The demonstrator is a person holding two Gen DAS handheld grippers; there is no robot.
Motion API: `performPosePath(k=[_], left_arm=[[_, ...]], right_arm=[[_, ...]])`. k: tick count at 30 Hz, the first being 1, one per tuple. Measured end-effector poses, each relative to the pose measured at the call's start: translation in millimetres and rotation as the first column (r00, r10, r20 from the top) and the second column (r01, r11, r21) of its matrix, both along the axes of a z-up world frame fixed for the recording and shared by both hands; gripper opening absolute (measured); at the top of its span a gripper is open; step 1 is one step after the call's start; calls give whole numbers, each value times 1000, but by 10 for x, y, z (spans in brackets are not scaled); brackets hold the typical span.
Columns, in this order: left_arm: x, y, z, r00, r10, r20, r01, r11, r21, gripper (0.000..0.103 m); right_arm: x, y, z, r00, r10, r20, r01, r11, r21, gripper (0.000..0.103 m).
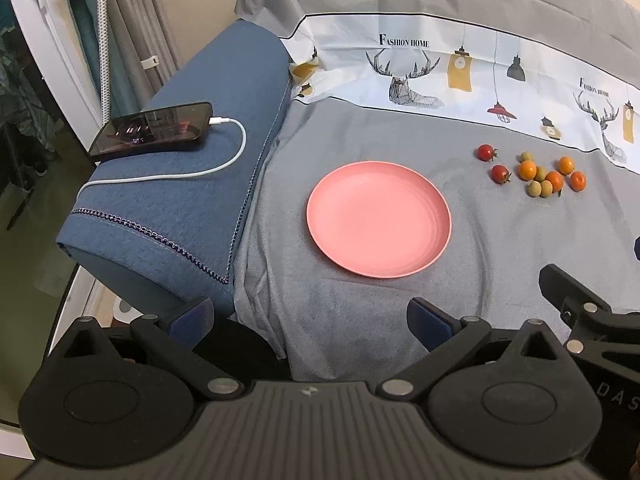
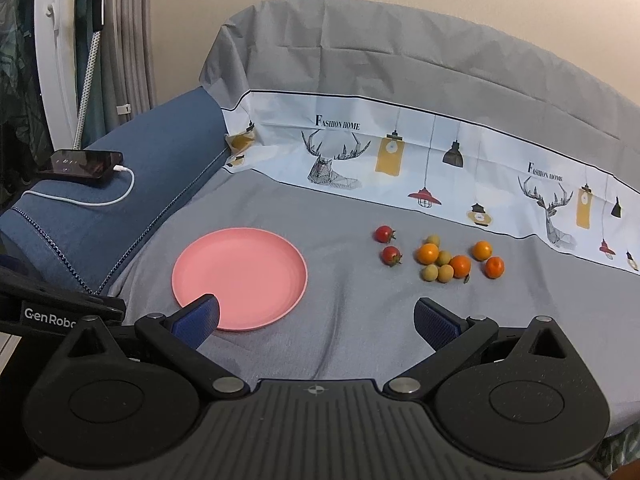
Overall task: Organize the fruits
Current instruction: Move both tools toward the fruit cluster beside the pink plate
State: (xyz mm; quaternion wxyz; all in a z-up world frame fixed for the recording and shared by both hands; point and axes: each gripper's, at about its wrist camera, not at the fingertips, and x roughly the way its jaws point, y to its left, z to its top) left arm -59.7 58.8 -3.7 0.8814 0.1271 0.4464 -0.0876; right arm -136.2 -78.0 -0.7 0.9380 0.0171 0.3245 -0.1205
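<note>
A pink plate (image 1: pixel 378 220) (image 2: pixel 240 278) lies bare on the grey cloth. To its right sit two red cherry tomatoes (image 1: pixel 500 173) (image 2: pixel 391 255), several small orange fruits (image 1: pixel 527 170) (image 2: pixel 428 253) and several pale green ones (image 1: pixel 534 189) (image 2: pixel 430 272), all loose in a cluster. My left gripper (image 1: pixel 310 318) hangs open over the cloth just in front of the plate. My right gripper (image 2: pixel 318 316) is open too, low over the cloth, its left finger (image 2: pixel 198 316) in front of the plate's near edge. Neither holds anything.
A blue cushion (image 1: pixel 192 184) (image 2: pixel 132 184) lies left of the plate with a dark phone (image 1: pixel 154 130) (image 2: pixel 86 164) on a white charging cable. A printed white cloth strip (image 1: pixel 460 72) (image 2: pixel 400 156) borders the back. The other gripper's black body (image 1: pixel 580 312) (image 2: pixel 52 312) shows at each view's edge.
</note>
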Motion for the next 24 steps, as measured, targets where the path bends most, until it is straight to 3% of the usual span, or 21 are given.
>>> performPosePath(k=[24], left_arm=[[138, -152, -102, 1000, 6, -30, -4, 998, 63, 103]], right_arm=[[171, -84, -150, 999, 15, -41, -13, 999, 50, 102]])
